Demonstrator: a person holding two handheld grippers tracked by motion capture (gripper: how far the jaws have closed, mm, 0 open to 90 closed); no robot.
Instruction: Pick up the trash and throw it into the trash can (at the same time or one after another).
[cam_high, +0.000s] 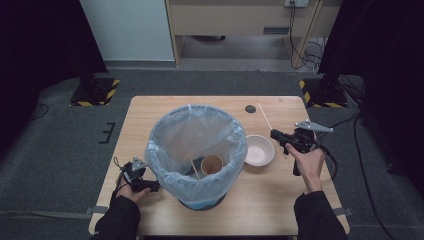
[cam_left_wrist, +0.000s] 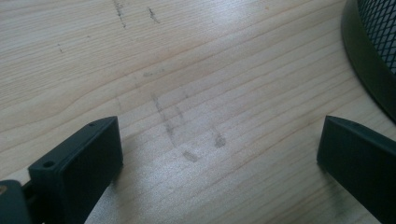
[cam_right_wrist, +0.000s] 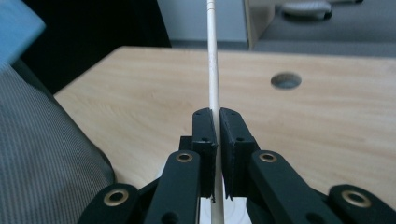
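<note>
Pale wooden table (cam_high: 280, 200) under me, grey carpet all round, and a mesh bin lined with a blue bag (cam_high: 196, 150) standing in the middle. My right claw (cam_right_wrist: 217, 135) is clenched on a wooden chopstick (cam_right_wrist: 212, 60), pinched between both pads, and its long axis runs straight out ahead of the jaws, away from my hand toward the far edge of the table. From above, the chopstick (cam_high: 265, 116) angles away beyond my right claw (cam_high: 276, 134), and the bin sits to that claw's left, with a white paper bowl (cam_high: 259, 150) on the table between them. Already inside the bag: a brown paper cup (cam_high: 212, 164) and another chopstick (cam_high: 194, 168). My right hand is clearly the nearer one for the drop. My left claw (cam_left_wrist: 219, 144) rests low by the bin's base, jaws spread wide over bare wood, gripping nothing. Next, I reckon, swing the stick left over the rim.
</note>
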